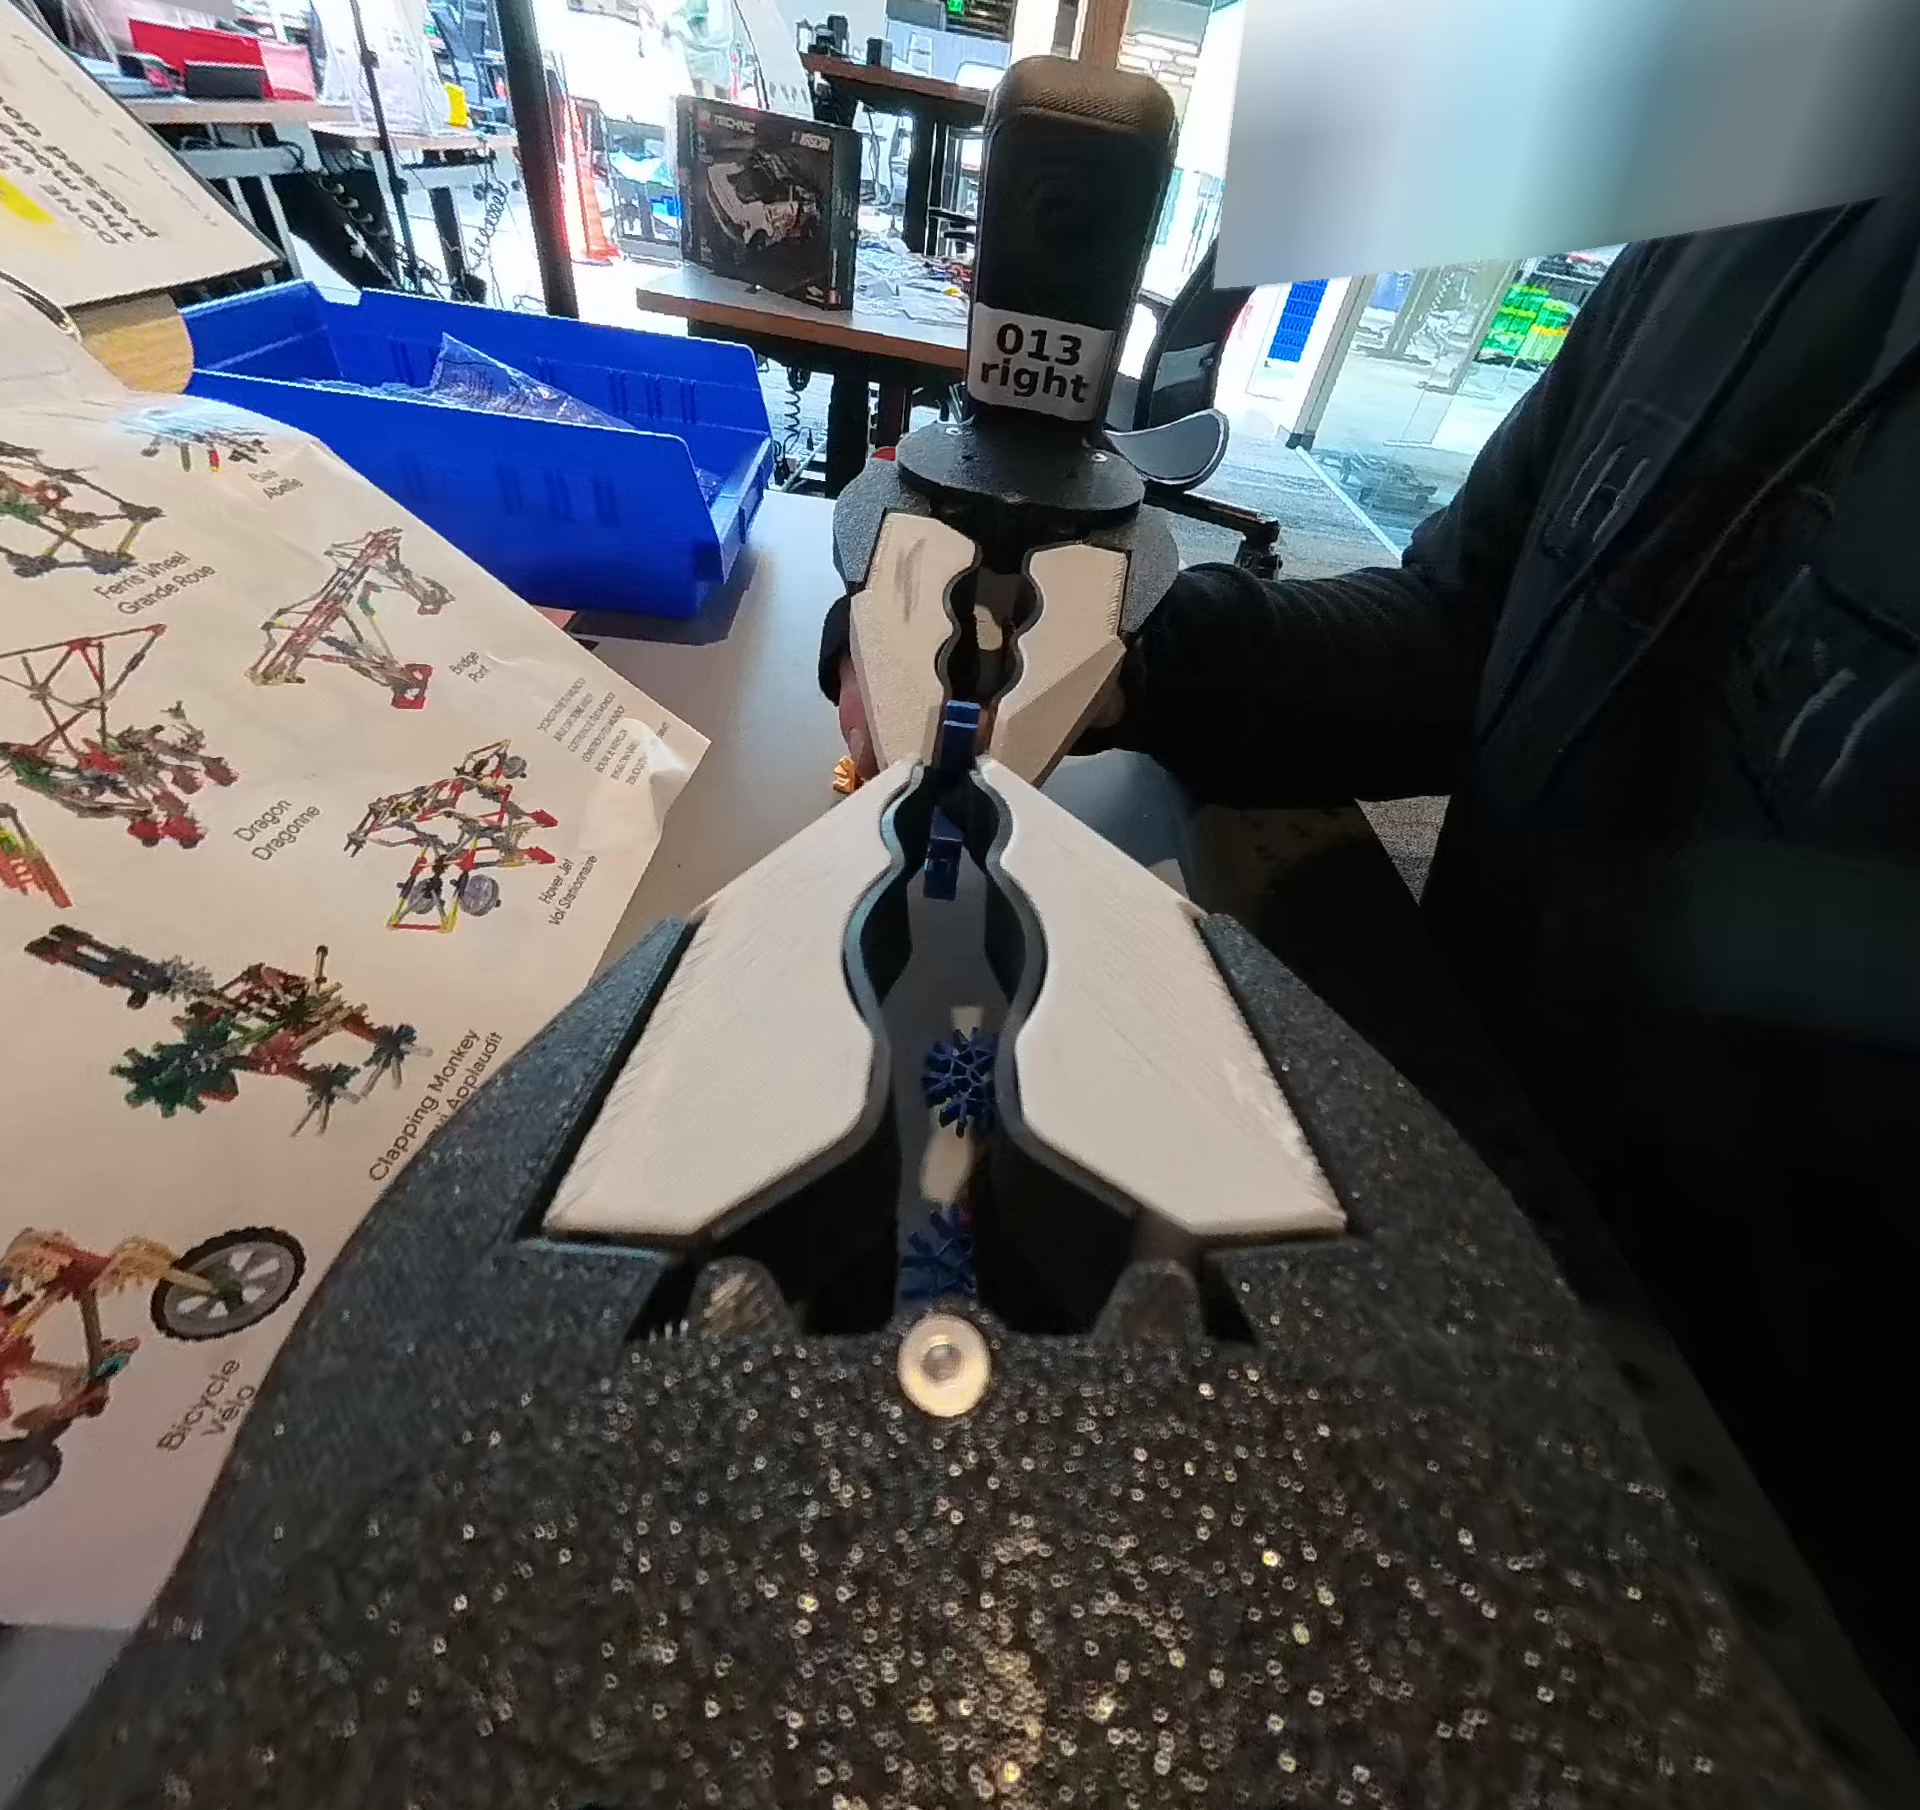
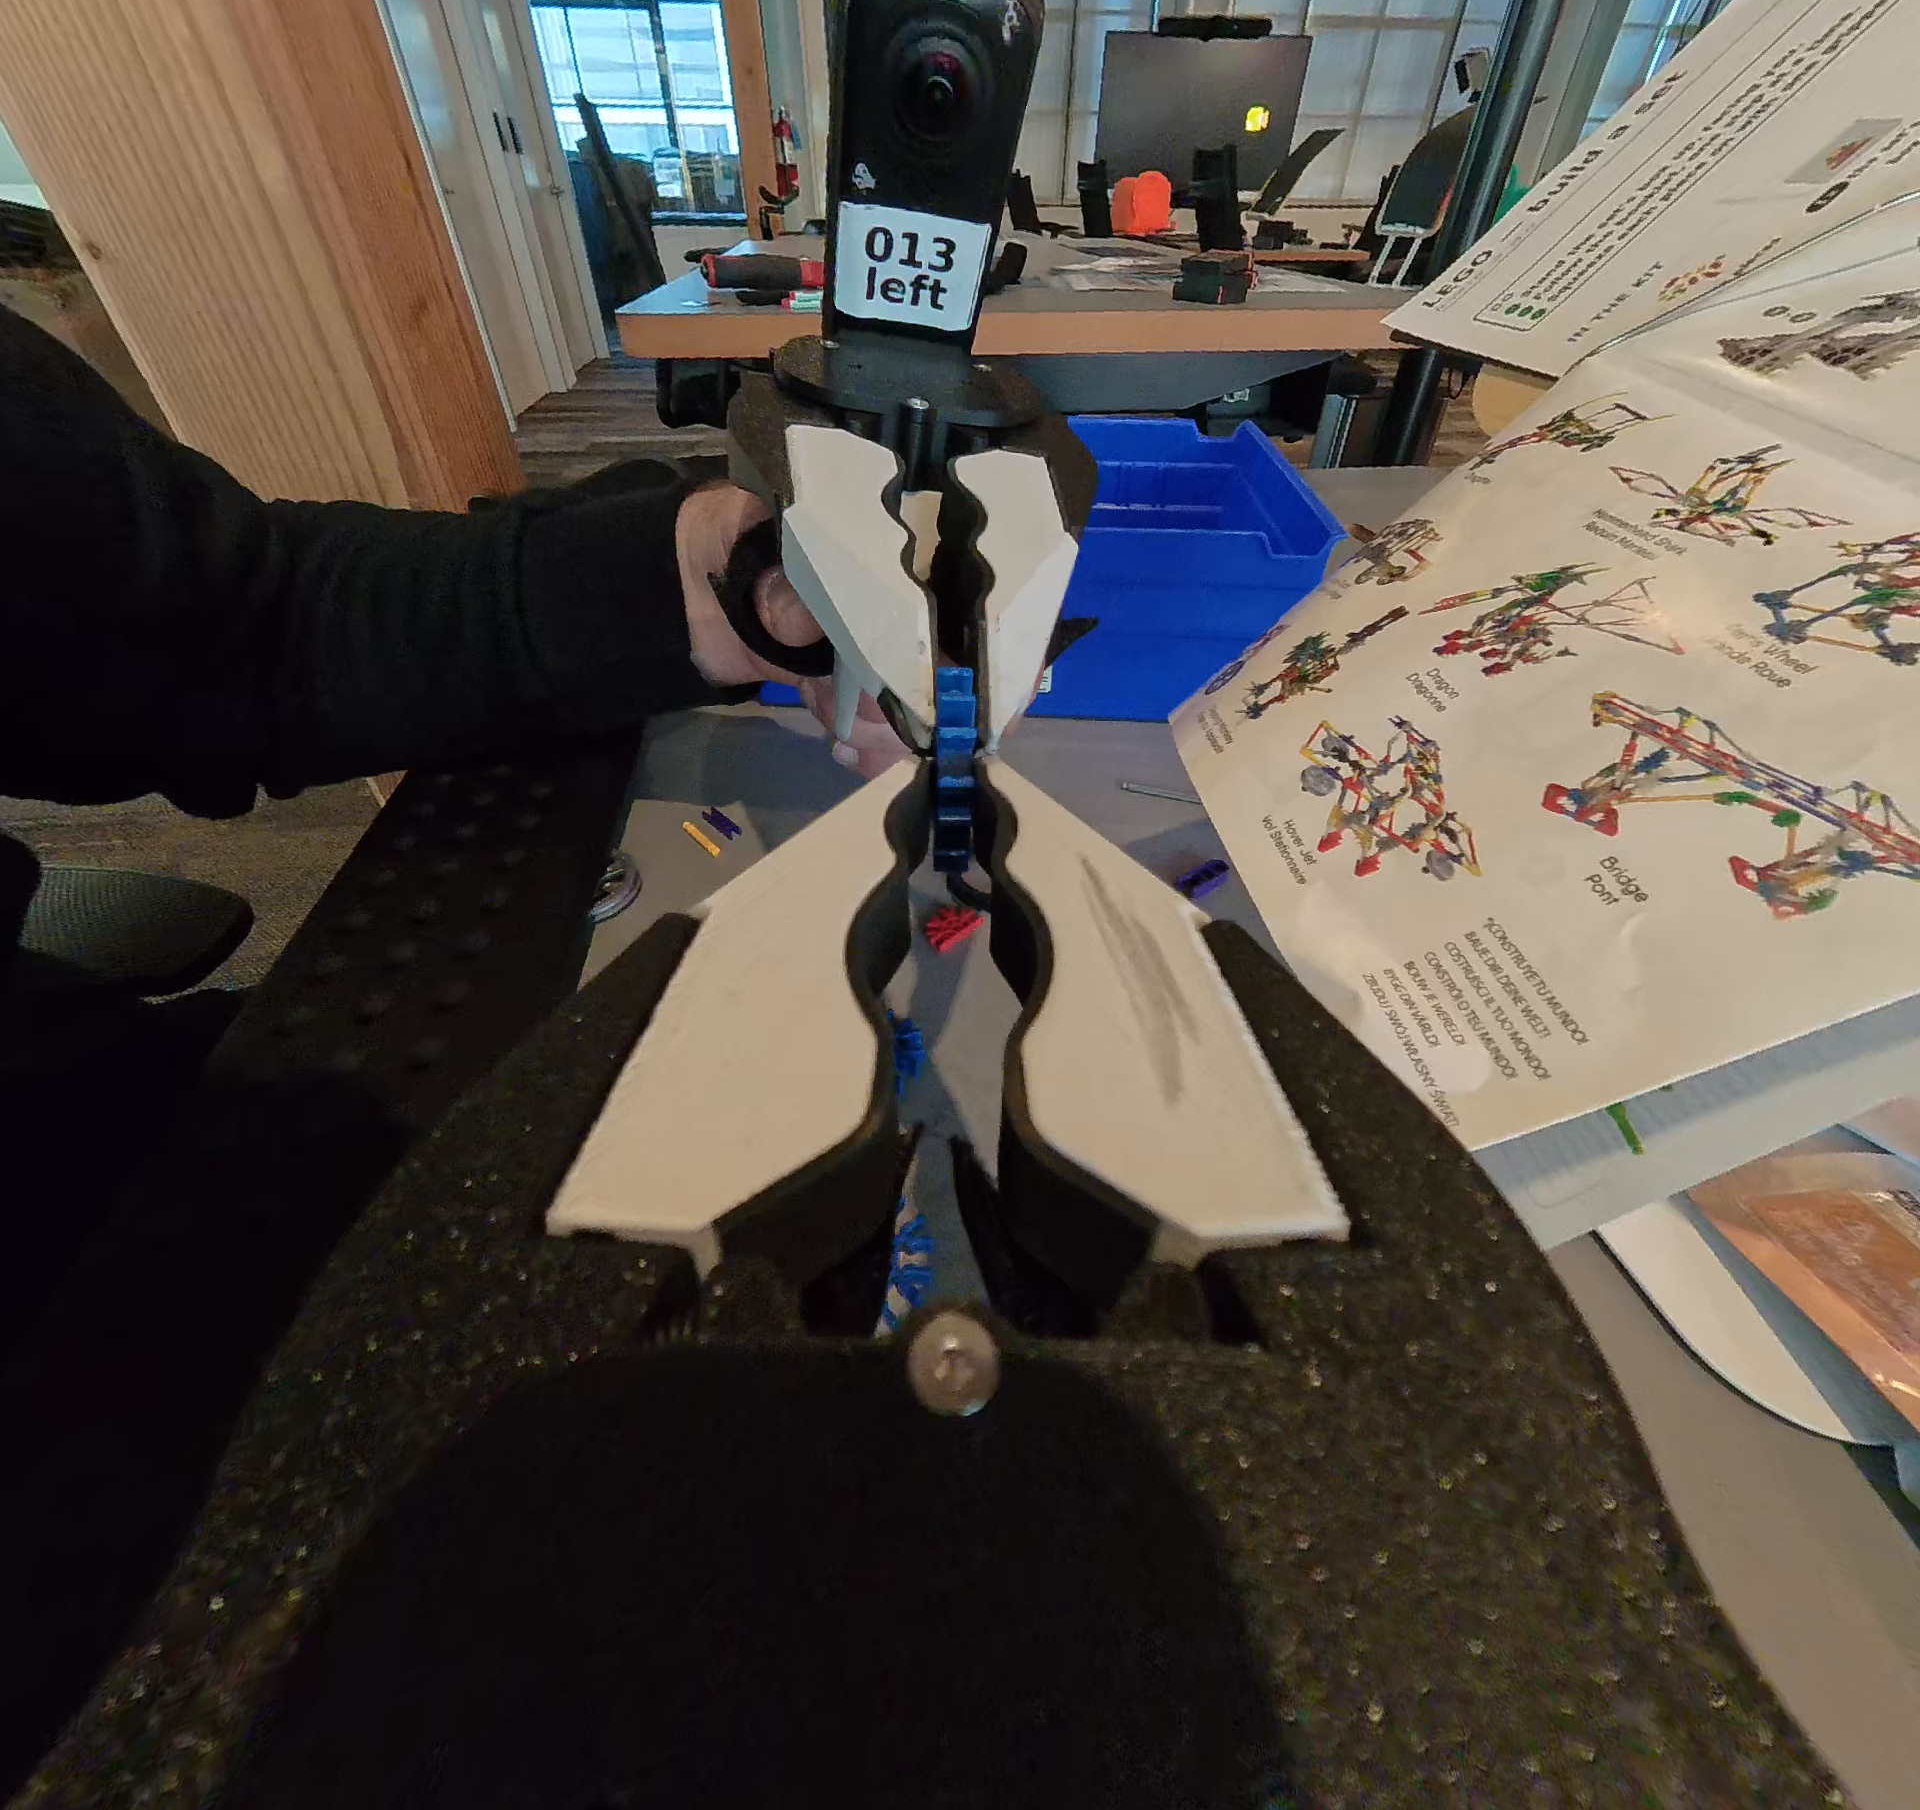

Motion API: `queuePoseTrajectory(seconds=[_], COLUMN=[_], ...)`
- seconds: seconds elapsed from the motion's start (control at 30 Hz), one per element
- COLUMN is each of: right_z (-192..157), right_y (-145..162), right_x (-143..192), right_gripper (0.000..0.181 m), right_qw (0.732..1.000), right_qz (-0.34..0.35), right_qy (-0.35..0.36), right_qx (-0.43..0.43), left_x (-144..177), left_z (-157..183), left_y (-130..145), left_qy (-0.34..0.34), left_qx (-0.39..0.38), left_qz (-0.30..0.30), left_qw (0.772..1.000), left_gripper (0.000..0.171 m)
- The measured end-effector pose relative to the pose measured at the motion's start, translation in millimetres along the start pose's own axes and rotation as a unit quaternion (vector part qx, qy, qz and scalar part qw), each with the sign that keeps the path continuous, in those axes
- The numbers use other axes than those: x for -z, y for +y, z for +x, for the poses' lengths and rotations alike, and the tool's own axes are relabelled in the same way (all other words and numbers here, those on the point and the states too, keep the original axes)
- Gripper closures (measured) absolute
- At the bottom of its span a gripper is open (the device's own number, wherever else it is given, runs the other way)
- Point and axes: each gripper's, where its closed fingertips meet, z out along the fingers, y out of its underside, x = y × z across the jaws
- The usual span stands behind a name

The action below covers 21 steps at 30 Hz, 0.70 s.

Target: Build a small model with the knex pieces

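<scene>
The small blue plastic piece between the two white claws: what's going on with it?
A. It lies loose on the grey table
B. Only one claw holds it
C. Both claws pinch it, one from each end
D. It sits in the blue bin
C: the small blue plastic piece is clamped at one end by the right claw and at the other by the left claw, held up off the grey table.

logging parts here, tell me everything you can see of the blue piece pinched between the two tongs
The blue piece is a small, narrow plastic building-toy part with a ridged, toothed edge. It stands roughly upright in mid-air above the table, touching nothing else. The left tongs clamp one end and the right tongs clamp the other, tip to tip. In the left wrist view it looks thin, like two clip-shaped bits joined. Whether it is one part or two cannot be told.
</scene>
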Motion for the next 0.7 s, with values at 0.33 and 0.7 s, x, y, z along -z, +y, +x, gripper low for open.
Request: queuePoseTrajectory(seconds=[0.33,0.7], right_z=[1.2,2.8], right_y=[-0.1,2.1], right_x=[0.0,-0.9], right_gripper=[0.176,0.176], right_qw=[1.000,1.000], right_qz=[-0.001,-0.008], right_qy=[0.005,0.010], right_qx=[0.002,0.006], left_x=[0.7,2.0], left_z=[-2.8,-12.4], left_y=[-2.4,-1.8], left_qy=[-0.004,-0.027], left_qx=[0.003,0.001], left_qz=[0.004,-0.004], left_qw=[1.000,1.000], left_gripper=[0.165,0.155])
